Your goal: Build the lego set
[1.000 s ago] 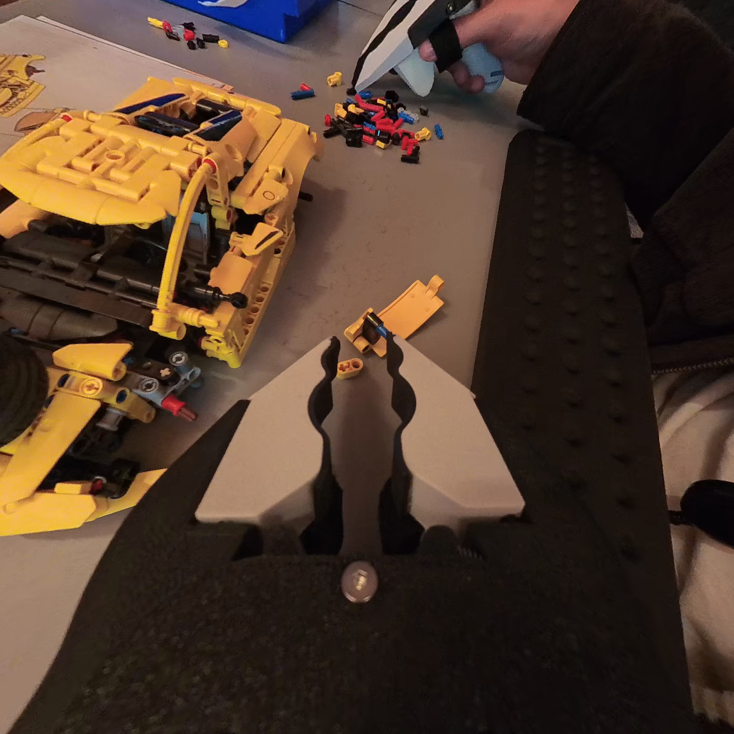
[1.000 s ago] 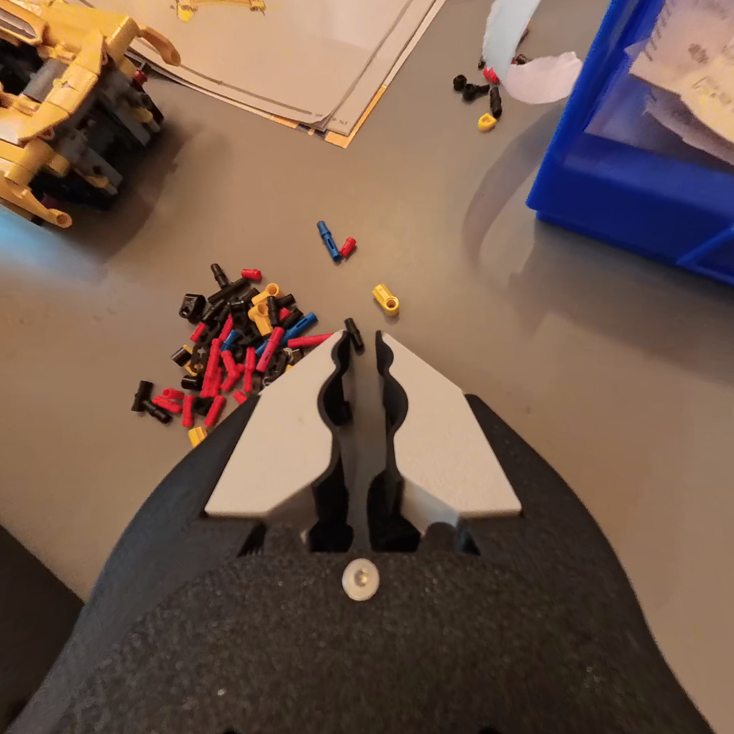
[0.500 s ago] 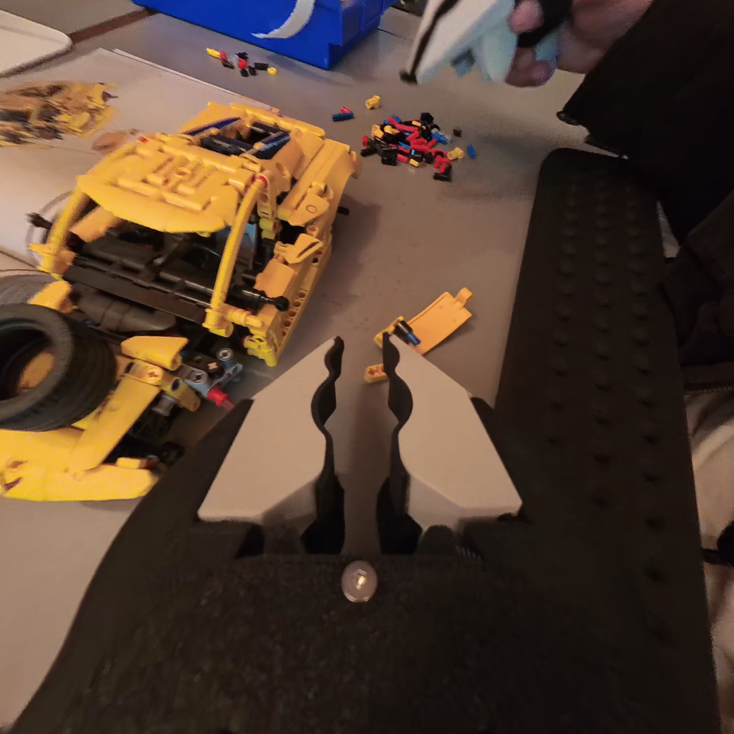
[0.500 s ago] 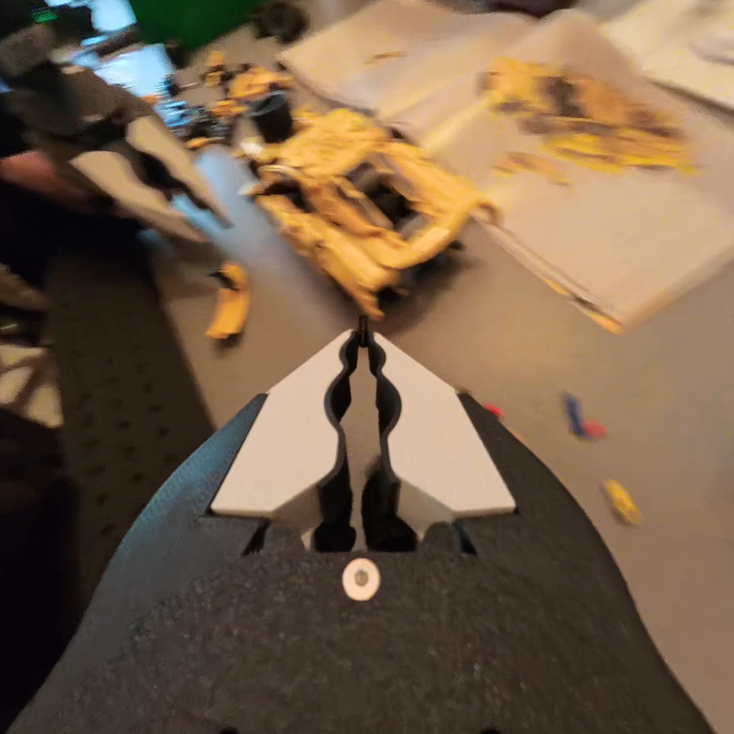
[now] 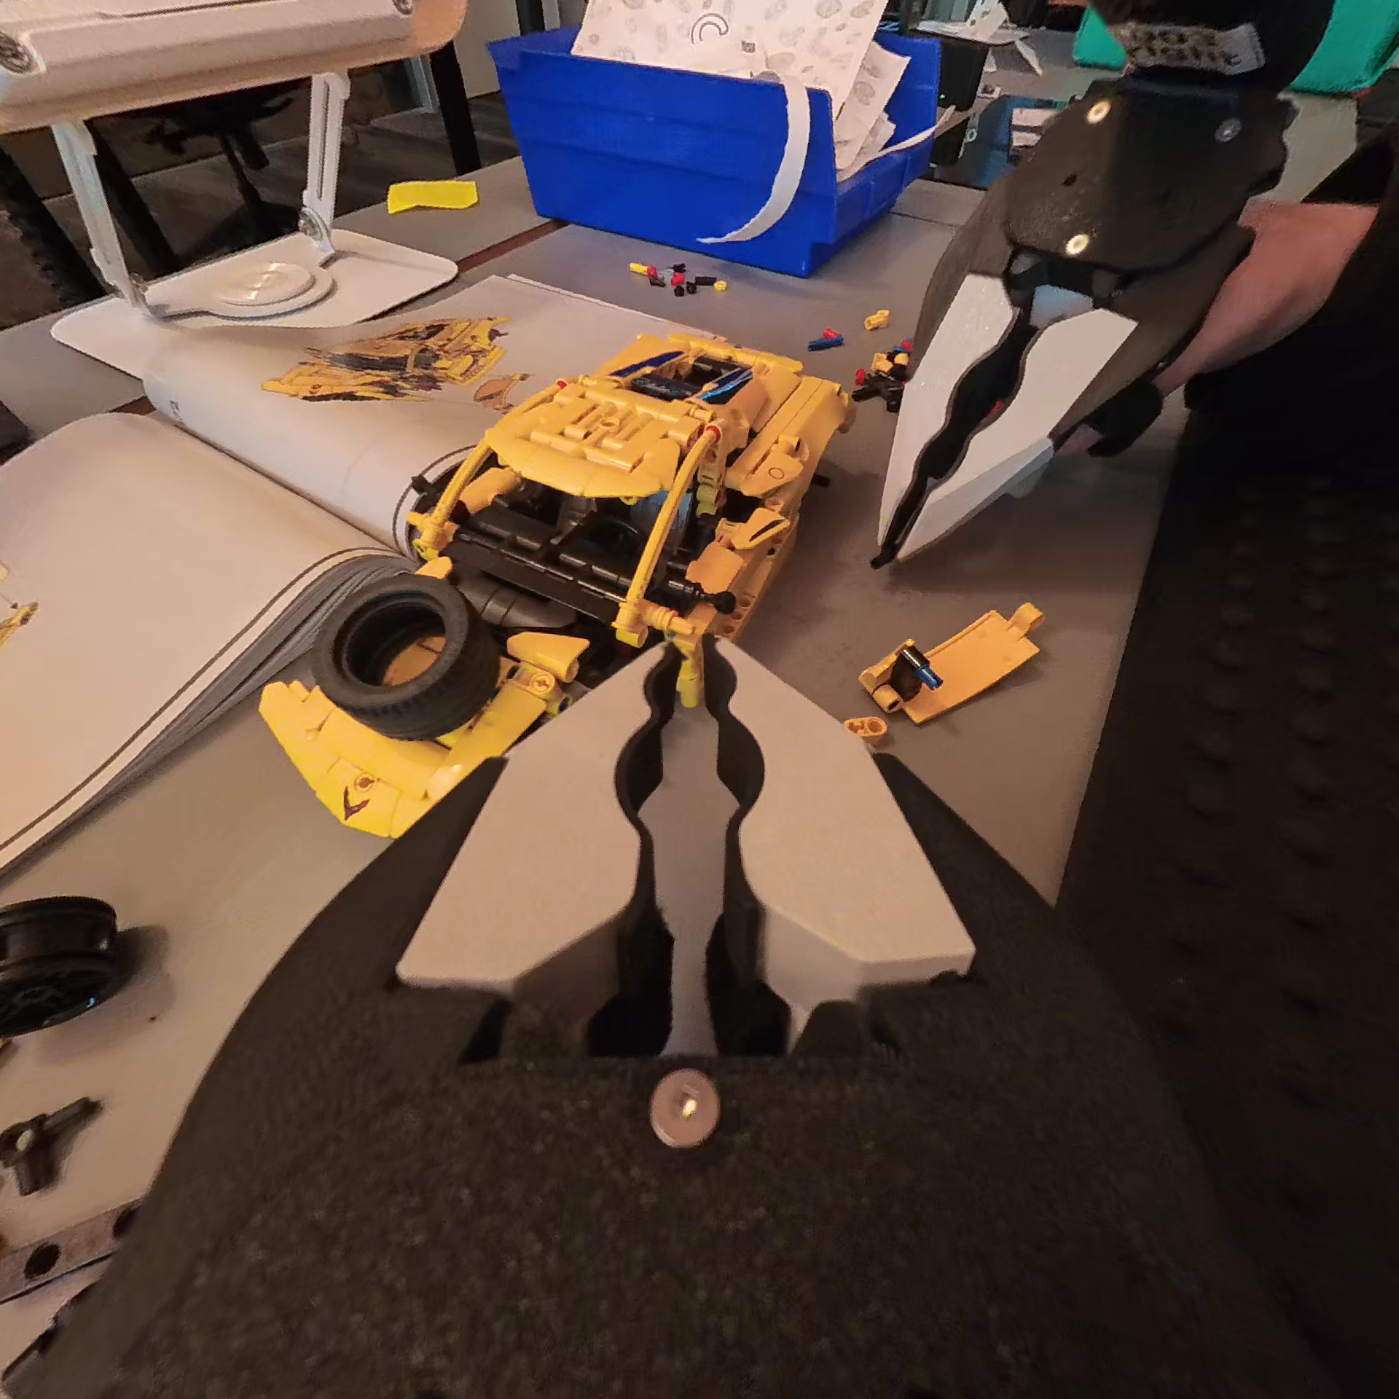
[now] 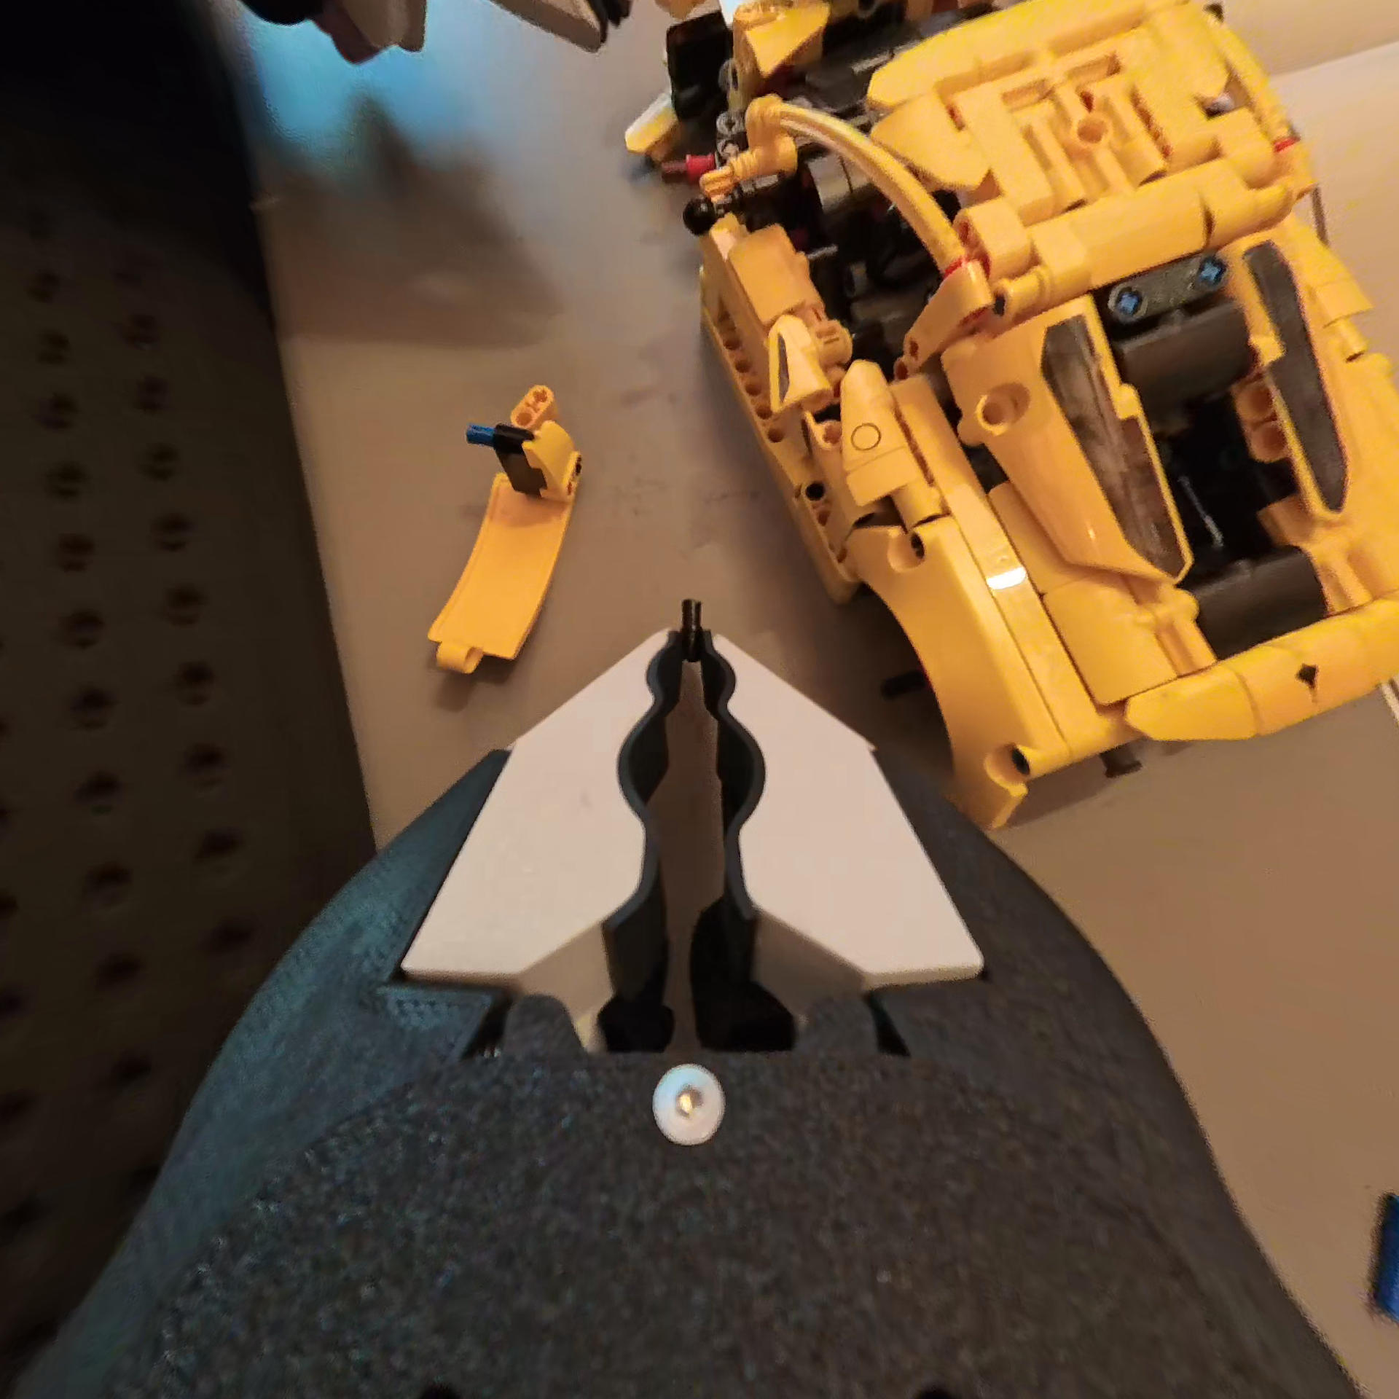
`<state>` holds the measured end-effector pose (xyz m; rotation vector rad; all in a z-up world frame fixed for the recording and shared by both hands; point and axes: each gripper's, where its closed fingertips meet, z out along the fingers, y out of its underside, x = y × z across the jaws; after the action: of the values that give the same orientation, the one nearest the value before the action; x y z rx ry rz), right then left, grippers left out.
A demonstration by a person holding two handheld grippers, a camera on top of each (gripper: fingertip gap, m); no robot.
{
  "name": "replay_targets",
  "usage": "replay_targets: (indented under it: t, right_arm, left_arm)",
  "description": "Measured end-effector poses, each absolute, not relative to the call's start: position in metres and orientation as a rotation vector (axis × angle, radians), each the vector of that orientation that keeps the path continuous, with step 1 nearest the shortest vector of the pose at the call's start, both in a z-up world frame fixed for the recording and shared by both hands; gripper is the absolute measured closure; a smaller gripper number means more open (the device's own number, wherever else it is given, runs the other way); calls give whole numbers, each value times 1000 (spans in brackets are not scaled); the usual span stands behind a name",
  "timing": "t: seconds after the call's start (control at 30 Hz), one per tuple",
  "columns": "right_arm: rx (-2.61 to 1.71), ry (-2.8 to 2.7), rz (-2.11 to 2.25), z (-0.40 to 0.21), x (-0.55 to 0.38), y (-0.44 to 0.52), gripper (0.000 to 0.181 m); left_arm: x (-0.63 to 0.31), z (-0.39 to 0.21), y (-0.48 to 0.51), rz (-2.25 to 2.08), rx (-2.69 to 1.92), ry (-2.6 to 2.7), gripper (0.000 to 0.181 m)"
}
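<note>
Gripper (image 6: 690,643): pinching a black pin (image 6: 690,627) at its tips
Car (image 6: 1060,394): yellow, right of the gripper
Panel (image 6: 503,564): yellow, curved, lying left on the table (image 6: 469,250)

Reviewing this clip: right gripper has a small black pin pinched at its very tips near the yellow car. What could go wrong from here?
1. The black pin is held only at the jaw tips of the right gripper; it could twist or pop out on insertion.
2. Pushing it in may shove the yellow car, since the left gripper is open and not bracing it.

Dim warm light, soft shadows, wide-angle edge distortion, slight blur
</note>
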<state>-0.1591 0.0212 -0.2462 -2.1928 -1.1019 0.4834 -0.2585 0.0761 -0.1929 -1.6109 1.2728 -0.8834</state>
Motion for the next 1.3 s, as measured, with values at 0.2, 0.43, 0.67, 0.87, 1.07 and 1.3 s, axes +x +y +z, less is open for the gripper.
replay_targets:
  t: [0.2,0.43,0.67,0.87,1.07,1.3]
  right_arm:
    - [-2204,-1113,504,-253,-163,16,178]
    - [-2214,-1105,528,-256,-167,14,176]
    - [-2098,-1031,586,-231,-181,22,168]
    - [-1985,-1069,625,-218,-219,23,167]
    - [-1988,-942,693,-211,-213,33,167]
    - [-2002,-835,1117,-193,-230,15,154]
  left_arm:
    - [-255,-194,66,-923,-1588,1312,175]
    - [-248,-221,36,-1026,-1689,1492,172]
    - [-246,-240,18,-954,-1703,1668,155]
    - [-239,-250,17,-838,-1696,1725,155]
    - [-237,-253,27,-703,-1657,1727,168]
    - [-233,-205,11,-796,-1362,1649,169]
